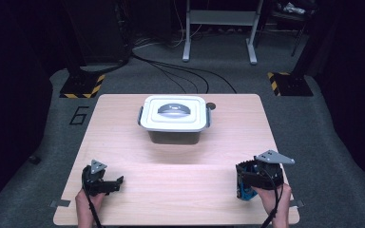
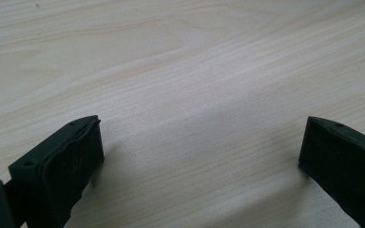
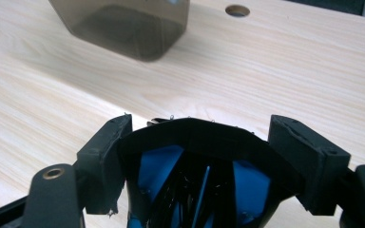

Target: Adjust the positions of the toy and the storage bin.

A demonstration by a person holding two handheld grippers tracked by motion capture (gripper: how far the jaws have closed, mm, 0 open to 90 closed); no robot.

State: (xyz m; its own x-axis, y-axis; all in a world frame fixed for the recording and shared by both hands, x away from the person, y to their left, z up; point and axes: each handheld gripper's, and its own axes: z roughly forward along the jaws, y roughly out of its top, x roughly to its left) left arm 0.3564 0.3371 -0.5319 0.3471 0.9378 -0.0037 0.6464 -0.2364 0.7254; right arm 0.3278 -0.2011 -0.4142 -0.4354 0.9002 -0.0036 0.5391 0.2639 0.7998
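Item: lidded storage box [image 1: 175,118], white lid with grey handle, smoky translucent body, standing upright at upper centre of the high view on a pale wood worktop [image 1: 180,190]; lid seated, side clips apparently down, so the box reads as closed. A small round hole [image 1: 211,105] in the worktop lies just beside the box's upper right corner. Item: black and blue object [image 3: 195,180], black outer shell with blue panels inside, exact kind not discernible, held at lower right of the high view. Right tool [image 1: 256,178]: jaws set fairly wide and bearing on either side of the black and blue object, carrying it above the worktop, well apart from the box; in the right gripper view the box's dark body sits at upper left, ahead of the load, which suggests the object is bound for the box. Left tool [image 1: 111,184]: lower left of the high view, jaws spread wide with nothing between them, bare worktop beneath; it lies low and idle, probably kept free to deal with the lid, which would have to come off before anything goes in.
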